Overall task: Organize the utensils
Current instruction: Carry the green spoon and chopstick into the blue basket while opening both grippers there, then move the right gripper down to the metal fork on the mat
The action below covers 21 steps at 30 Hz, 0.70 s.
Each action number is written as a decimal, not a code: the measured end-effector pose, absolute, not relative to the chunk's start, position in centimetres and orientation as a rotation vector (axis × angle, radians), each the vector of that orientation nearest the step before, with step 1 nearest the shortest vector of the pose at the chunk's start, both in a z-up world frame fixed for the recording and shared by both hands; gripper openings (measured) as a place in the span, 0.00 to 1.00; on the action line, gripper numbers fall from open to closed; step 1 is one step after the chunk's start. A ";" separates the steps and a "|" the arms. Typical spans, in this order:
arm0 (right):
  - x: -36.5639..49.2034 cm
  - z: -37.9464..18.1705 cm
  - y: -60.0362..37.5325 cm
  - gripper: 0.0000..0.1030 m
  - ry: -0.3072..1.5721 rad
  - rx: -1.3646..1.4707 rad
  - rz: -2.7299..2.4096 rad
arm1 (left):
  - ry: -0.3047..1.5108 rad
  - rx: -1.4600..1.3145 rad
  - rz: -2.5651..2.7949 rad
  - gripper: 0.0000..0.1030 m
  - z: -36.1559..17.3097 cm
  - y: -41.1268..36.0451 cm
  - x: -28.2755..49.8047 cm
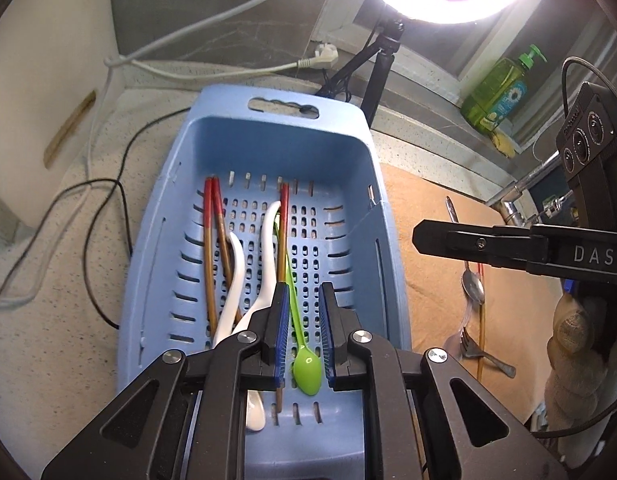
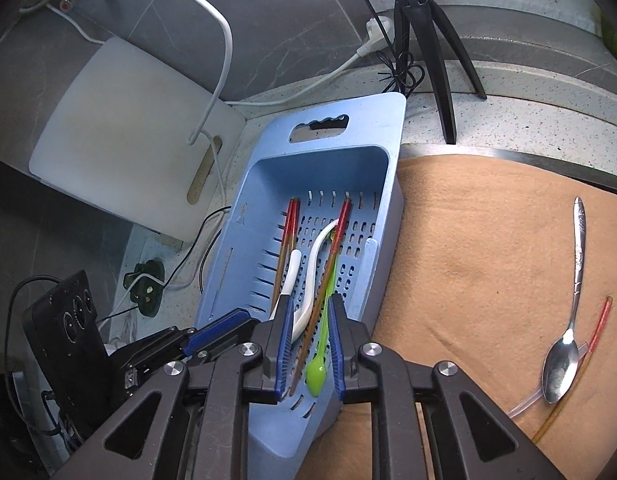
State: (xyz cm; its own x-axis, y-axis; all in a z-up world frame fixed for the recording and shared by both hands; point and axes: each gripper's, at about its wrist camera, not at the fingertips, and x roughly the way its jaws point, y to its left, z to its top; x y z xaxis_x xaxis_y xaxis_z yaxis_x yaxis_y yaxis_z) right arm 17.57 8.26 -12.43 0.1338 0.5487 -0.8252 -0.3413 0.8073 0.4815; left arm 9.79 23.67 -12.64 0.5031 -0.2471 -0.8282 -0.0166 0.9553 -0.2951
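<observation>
We've got chopsticks (image 1: 211,248) + 3 spoons in the basket (image 1: 268,136); both jaws spread, empty; metal spoon (image 2: 561,368), fork (image 1: 474,346) left on cloth (image 2: 488,240).

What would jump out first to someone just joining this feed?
The pale blue slotted plastic basket on the speckled counter, holding a lime green plastic spoon, two white spoons and red-tipped chopsticks. Both open claws hover over it, the left claw straddling the green spoon. A shiny metal spoon waits on the tan cloth beside it.
</observation>
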 end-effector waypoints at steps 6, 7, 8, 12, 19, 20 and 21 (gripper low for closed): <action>16.4 -11.5 6.9 0.24 1.252 0.182 0.632 | 0.987 -0.200 -0.130 0.19 -10.9 22.7 8.5; 16.3 -11.5 6.7 0.25 1.249 0.178 0.628 | 0.981 -0.193 -0.133 0.19 -10.7 22.6 8.4; 16.1 -11.3 6.5 0.26 1.245 0.173 0.623 | 0.975 -0.186 -0.136 0.19 -10.5 22.5 8.2; 15.2 -10.6 4.8 0.32 1.200 0.175 0.588 | 0.942 -0.139 -0.149 0.19 -9.5 21.5 7.5; 14.3 -9.1 1.9 0.42 1.120 0.179 0.528 | 0.917 -0.098 -0.186 0.30 -8.6 20.2 6.8; 14.1 -8.9 1.3 0.45 1.101 0.181 0.522 | 0.915 -0.096 -0.193 0.32 -8.6 20.0 6.8; 13.8 -8.6 0.7 0.47 1.080 0.185 0.512 | 0.912 -0.096 -0.201 0.37 -8.5 19.9 6.8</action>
State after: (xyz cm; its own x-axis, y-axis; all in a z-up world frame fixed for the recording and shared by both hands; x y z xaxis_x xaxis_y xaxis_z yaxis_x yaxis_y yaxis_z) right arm 13.83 0.65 -8.59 0.3684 0.4842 -0.7936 -0.3077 0.8691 0.3874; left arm 6.76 19.88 -8.53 0.5955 -0.2129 -0.7747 0.1319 0.9771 -0.1672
